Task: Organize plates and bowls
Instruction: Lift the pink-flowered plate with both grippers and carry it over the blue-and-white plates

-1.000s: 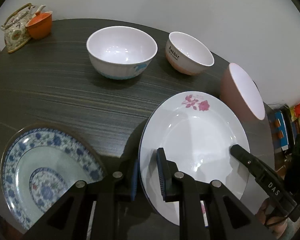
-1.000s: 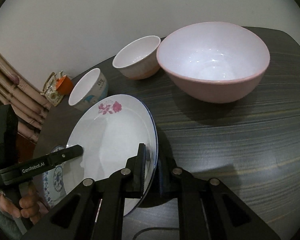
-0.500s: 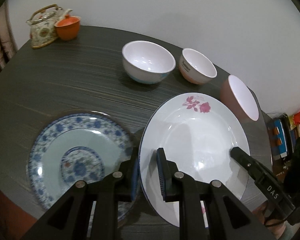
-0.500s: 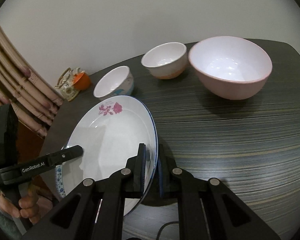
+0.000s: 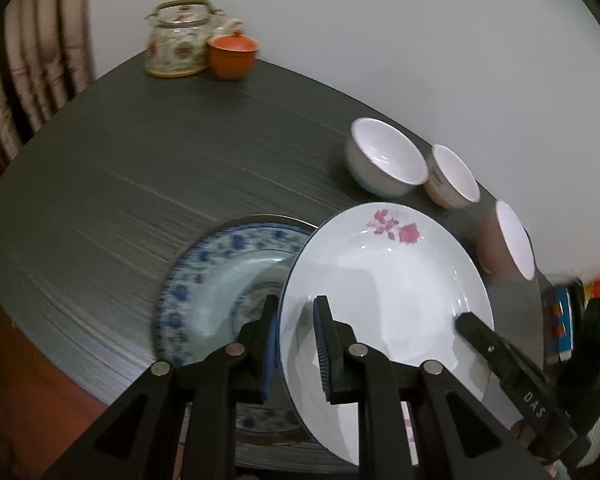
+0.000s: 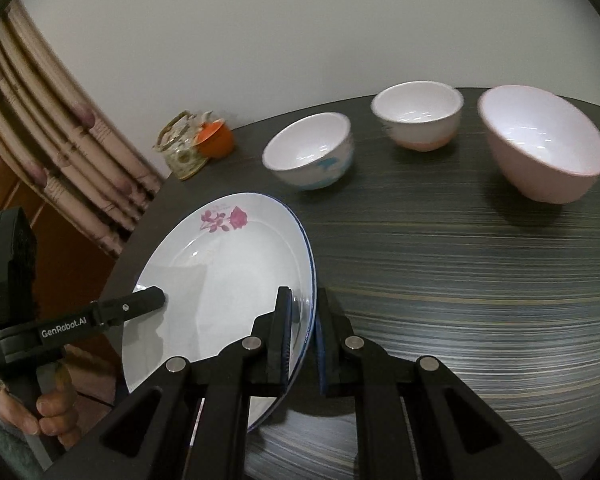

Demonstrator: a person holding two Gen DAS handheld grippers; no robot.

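Gripping opposite rims, left tool [image 5: 296,344] and right tool [image 6: 303,334] hold the rose-printed plate [image 5: 384,296], hiding part of the blurred blue-patterned plate [image 5: 216,276].

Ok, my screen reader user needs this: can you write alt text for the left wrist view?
The left gripper clamps the near rim of a white rose-printed plate, which the right gripper also holds, above a blue patterned plate on a dark table. Three bowls, a teapot and an orange cup stand beyond.

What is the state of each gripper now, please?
Left gripper: closed on the white rose plate rim.
Right gripper: closed on the same plate's opposite rim.
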